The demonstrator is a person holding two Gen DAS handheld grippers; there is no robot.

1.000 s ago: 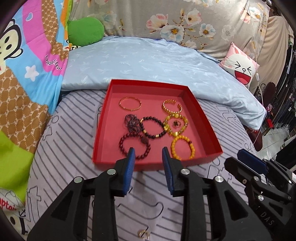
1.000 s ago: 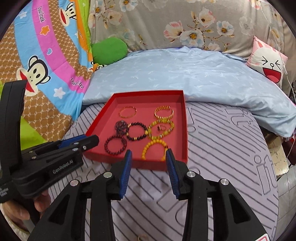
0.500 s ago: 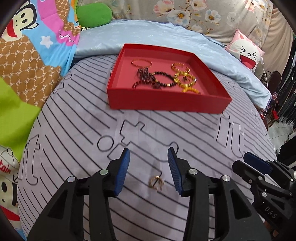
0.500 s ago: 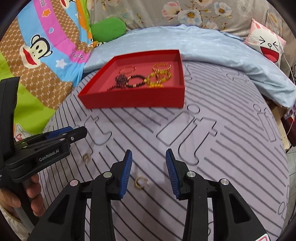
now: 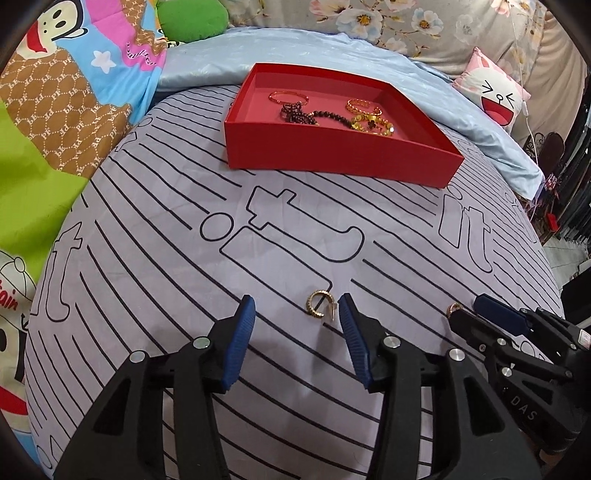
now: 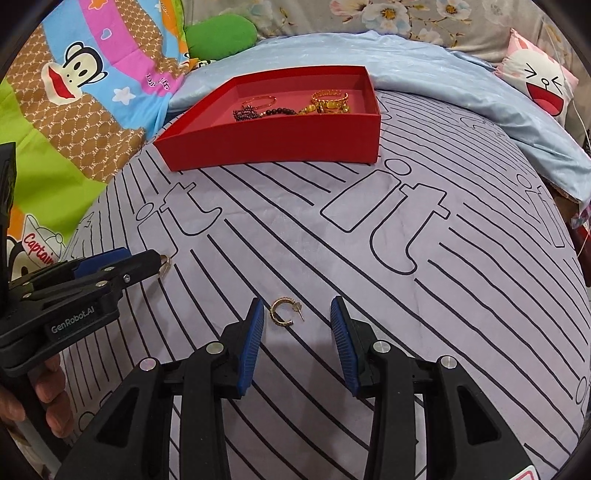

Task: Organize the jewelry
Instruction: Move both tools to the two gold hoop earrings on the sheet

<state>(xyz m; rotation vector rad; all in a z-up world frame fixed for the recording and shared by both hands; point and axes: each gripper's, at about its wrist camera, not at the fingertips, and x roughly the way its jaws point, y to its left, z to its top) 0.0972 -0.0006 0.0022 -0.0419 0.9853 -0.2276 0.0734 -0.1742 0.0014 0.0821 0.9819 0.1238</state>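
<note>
Two gold hoop earrings lie on the striped lilac sheet. One earring (image 5: 319,304) sits between the fingers of my left gripper (image 5: 295,310), close to the right pad, untouched; these jaws are opening. The other earring (image 6: 282,312) lies between the pads of my right gripper (image 6: 296,310), which is open and clear of it. In each view the other gripper shows beside its own earring: right gripper (image 5: 469,312), left gripper (image 6: 136,260). Further back stands the red tray (image 5: 340,155) (image 6: 273,144) holding several bracelets (image 5: 332,114).
A pale blue quilt (image 5: 332,48) is bunched behind the tray. A cartoon blanket (image 5: 74,92) and a green cushion (image 5: 188,18) lie at the left, and a pink face pillow (image 5: 495,96) at the back right. The bed's edge drops off at the right. A hand (image 6: 48,387) holds the left gripper.
Both grippers have drawn back from the red tray and come down toward the sheet. An earring now lies between each pair of fingers. The left jaws stand wider than before.
</note>
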